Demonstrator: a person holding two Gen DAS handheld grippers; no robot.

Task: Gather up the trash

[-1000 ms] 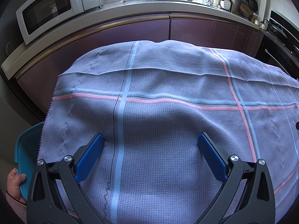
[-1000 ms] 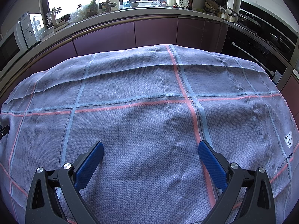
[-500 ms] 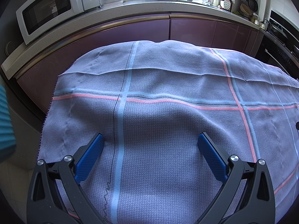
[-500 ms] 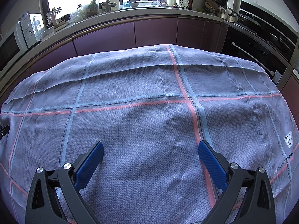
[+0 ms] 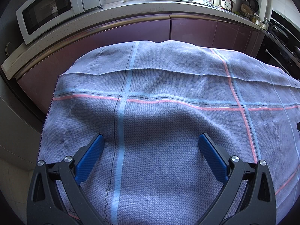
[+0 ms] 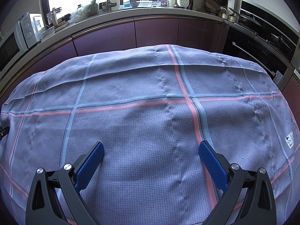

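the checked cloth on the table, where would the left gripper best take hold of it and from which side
Probably the raised crease running across the far part of the cloth, or the hanging left edge. The rest lies flat, offering the open left gripper nothing to pinch. Come from above for the crease, from the left side for the edge.

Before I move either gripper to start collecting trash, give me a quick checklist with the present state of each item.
1. Left gripper open, nothing held: ok.
2. Right gripper open, nothing held: ok.
3. Trash in view on the checked cloth: not ok, none shows in either view.
4. Trash container in view: not ok, none visible.
5. Cloth lying flat: ok, only shallow creases.
6. Clearance from the counter clutter: ok, it sits beyond the cloth.
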